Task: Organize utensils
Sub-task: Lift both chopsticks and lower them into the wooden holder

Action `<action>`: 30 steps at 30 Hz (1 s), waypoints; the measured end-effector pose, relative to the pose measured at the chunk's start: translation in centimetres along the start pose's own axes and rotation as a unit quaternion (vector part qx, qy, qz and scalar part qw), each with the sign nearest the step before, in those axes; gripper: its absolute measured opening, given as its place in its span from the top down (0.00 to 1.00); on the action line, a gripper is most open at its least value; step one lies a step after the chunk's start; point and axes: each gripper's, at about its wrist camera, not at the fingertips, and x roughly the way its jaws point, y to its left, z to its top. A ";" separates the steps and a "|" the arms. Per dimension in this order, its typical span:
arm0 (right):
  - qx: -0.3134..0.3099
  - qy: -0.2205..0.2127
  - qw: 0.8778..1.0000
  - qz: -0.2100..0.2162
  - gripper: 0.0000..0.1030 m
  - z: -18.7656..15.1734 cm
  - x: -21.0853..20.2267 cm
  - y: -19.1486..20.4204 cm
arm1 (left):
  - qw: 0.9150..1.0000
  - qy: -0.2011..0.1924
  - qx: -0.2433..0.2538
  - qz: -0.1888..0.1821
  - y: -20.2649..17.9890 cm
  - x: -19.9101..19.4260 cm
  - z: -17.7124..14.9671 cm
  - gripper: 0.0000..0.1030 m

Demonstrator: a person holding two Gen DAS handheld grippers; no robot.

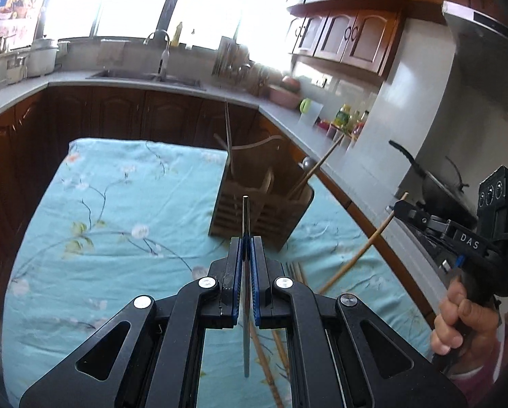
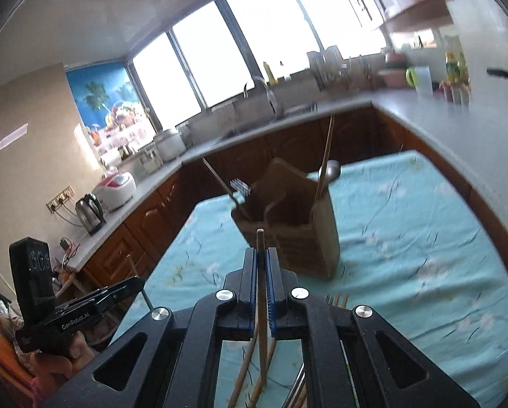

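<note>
A wooden utensil holder (image 1: 260,210) stands on the floral blue tablecloth (image 1: 117,210); chopsticks and a metal spoon (image 1: 309,162) stick out of it. My left gripper (image 1: 246,241) is shut on a thin metal utensil (image 1: 245,217) held upright just in front of the holder. My right gripper (image 2: 261,255) is shut on a wooden chopstick (image 2: 260,248), also near the holder (image 2: 298,231). In the left wrist view the right gripper (image 1: 398,208) holds its chopstick (image 1: 356,255) slanted over the table's right side. Loose chopsticks (image 1: 274,346) lie on the cloth under the grippers.
A grey kitchen counter (image 1: 322,142) with dark wood cabinets wraps around the table. A sink (image 1: 145,74), rice cooker (image 2: 116,187), kettle (image 2: 88,210), bottles (image 1: 345,119) and a black wok (image 1: 437,183) sit on it. Bright windows are behind.
</note>
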 end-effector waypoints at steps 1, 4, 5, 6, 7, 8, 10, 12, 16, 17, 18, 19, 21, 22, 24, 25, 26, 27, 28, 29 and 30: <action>-0.001 -0.005 1.000 -0.001 0.95 0.2 -0.2 0.1 | 1.000 -0.003 0.000 0.000 0.0 -0.1 0.2 0.96; -0.004 -0.016 1.000 -0.003 0.95 0.8 -0.5 0.1 | 1.000 -0.010 -0.001 0.001 0.1 -0.1 0.7 0.96; -0.005 -0.019 1.000 -0.003 0.95 1.0 -0.5 0.0 | 1.000 -0.012 -0.002 0.002 0.1 -0.1 0.9 0.96; -0.004 -0.021 1.000 -0.004 0.95 1.2 -0.5 0.0 | 1.000 -0.014 -0.003 0.002 0.2 -0.1 0.9 0.96; -0.004 -0.021 1.000 -0.004 0.95 1.3 -0.4 -0.1 | 1.000 -0.015 -0.003 0.002 0.2 0.0 1.0 0.96; -0.003 -0.022 1.000 -0.004 0.95 1.3 -0.4 -0.3 | 1.000 -0.016 -0.003 0.003 0.2 0.1 1.1 0.96; -0.004 -0.024 1.000 -0.006 0.95 1.4 -0.3 -0.4 | 1.000 -0.018 -0.005 0.003 0.3 0.1 1.2 0.96; -0.003 -0.024 1.000 -0.006 0.95 1.4 -0.3 -0.5 | 1.000 -0.020 -0.005 0.004 0.3 0.2 1.4 0.96; 0.000 -0.026 1.000 -0.009 0.95 1.5 -0.3 -0.8 | 1.000 -0.027 -0.009 0.004 0.3 0.3 1.7 0.96; 0.001 -0.027 1.000 -0.010 0.95 1.5 -0.4 -0.8 | 1.000 -0.028 -0.010 0.004 0.3 0.3 1.9 0.96; 0.002 -0.027 1.000 -0.010 0.95 1.6 -0.4 -0.9 | 0.999 -0.031 -0.011 0.004 0.3 0.4 2.1 0.96; 0.002 -0.029 1.000 -0.011 0.95 1.6 -0.4 -0.9 | 0.999 -0.035 -0.012 0.004 0.2 0.4 2.3 0.96; 0.001 -0.033 0.999 -0.012 0.95 1.9 -0.4 -1.0 | 0.999 -0.042 -0.012 0.003 0.1 0.5 3.0 0.96; 0.001 -0.035 0.999 -0.014 0.95 2.3 -0.4 -1.1 | 0.999 -0.046 -0.012 0.003 0.0 0.6 3.3 0.96; -0.001 -0.040 0.999 -0.016 0.95 3.0 -0.3 -1.2 | 0.999 -0.053 -0.009 0.004 -0.2 0.7 4.2 0.96; -0.002 -0.045 0.999 -0.017 0.95 3.5 -0.2 -1.2 | 0.998 -0.060 -0.006 0.005 -0.4 0.8 4.9 0.96; -0.003 -0.051 0.999 -0.019 0.95 4.2 -0.2 -1.3 | 0.998 -0.067 -0.001 0.007 -0.7 0.9 5.6 0.96; -0.004 -0.058 0.998 -0.021 0.95 4.9 -0.3 -1.3 | 0.997 -0.072 0.005 0.008 -1.0 1.0 6.4 0.96; -0.006 -0.065 0.998 -0.023 0.95 5.4 -0.4 -1.3 | 0.997 -0.079 0.011 0.009 -1.2 1.0 7.2 0.96; -0.009 -0.073 0.997 -0.026 0.95 6.2 -0.4 -1.3 | 0.996 -0.085 0.015 0.010 -1.5 1.1 7.8 0.96; -0.010 -0.081 0.996 -0.027 0.95 7.0 -0.4 -1.3 | 0.995 -0.096 0.021 0.011 -1.9 1.1 8.7 0.96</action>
